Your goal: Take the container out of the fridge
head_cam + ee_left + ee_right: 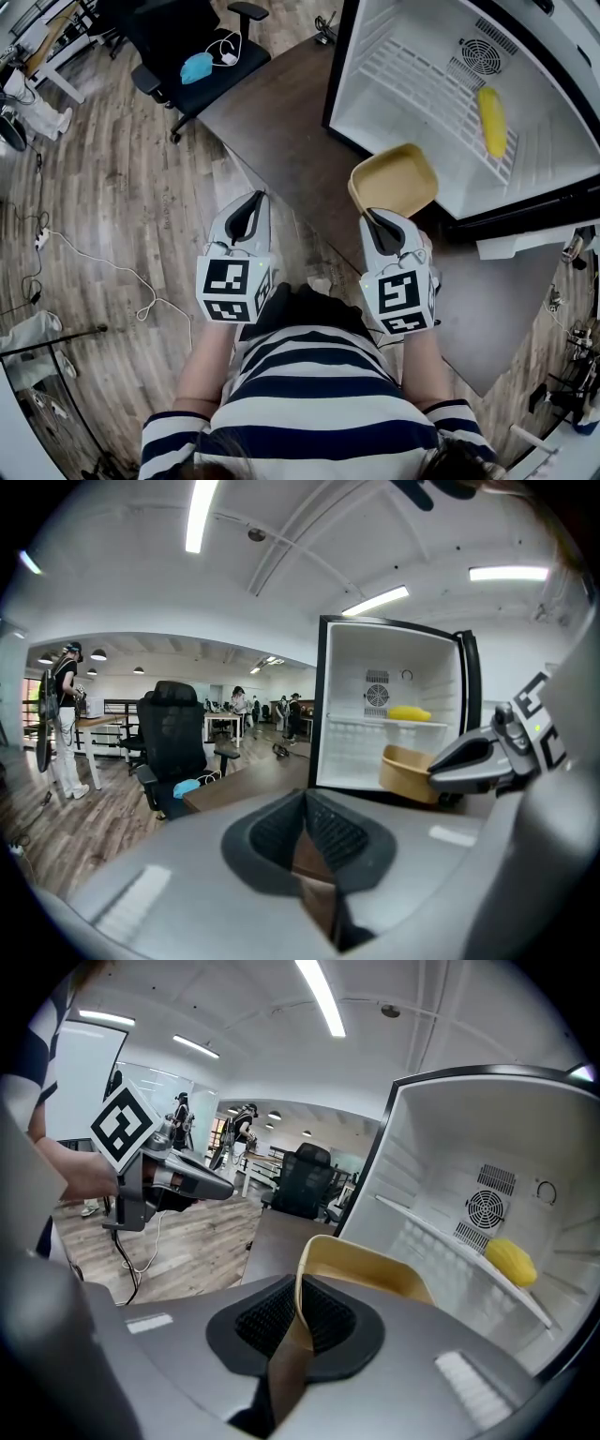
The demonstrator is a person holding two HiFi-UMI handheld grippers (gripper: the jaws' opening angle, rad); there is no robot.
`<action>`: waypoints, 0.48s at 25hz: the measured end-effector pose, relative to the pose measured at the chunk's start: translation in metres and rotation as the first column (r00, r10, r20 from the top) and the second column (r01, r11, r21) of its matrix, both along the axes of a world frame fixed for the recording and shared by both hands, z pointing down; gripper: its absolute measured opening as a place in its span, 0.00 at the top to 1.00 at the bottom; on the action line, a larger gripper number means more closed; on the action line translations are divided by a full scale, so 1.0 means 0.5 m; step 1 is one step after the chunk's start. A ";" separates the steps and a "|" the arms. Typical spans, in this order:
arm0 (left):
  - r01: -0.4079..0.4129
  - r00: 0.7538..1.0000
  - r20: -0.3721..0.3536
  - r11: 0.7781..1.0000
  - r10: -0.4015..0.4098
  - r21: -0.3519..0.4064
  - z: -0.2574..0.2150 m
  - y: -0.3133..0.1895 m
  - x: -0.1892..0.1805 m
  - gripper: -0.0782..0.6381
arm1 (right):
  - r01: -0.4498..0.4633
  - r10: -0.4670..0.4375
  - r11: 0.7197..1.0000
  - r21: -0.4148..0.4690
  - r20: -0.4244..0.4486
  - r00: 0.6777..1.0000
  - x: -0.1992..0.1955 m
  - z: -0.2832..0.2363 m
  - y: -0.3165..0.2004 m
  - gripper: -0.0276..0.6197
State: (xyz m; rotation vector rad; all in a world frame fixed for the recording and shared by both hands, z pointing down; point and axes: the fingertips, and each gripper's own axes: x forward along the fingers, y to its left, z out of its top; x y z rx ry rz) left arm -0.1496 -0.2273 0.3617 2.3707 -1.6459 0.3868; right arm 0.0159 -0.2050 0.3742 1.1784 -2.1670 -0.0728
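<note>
- The tan container (394,180) juts just ahead of the right gripper (380,225). It is already outside the open fridge (394,56), which stands beyond the tips.
- Removal looks essentially done; carrying it clear or setting it down may remain.
- The right jaws stand nearly together, pinching the container's rim wall.
- The left gripper (248,217), alongside, is pressed together on nothing.
</note>
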 end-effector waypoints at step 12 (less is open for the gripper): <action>0.009 1.000 0.000 1.000 -0.009 -0.006 0.005 -0.004 -0.006 0.89 | 0.017 -0.017 1.000 -0.006 0.000 1.000 -0.009 0.004 -0.002 0.92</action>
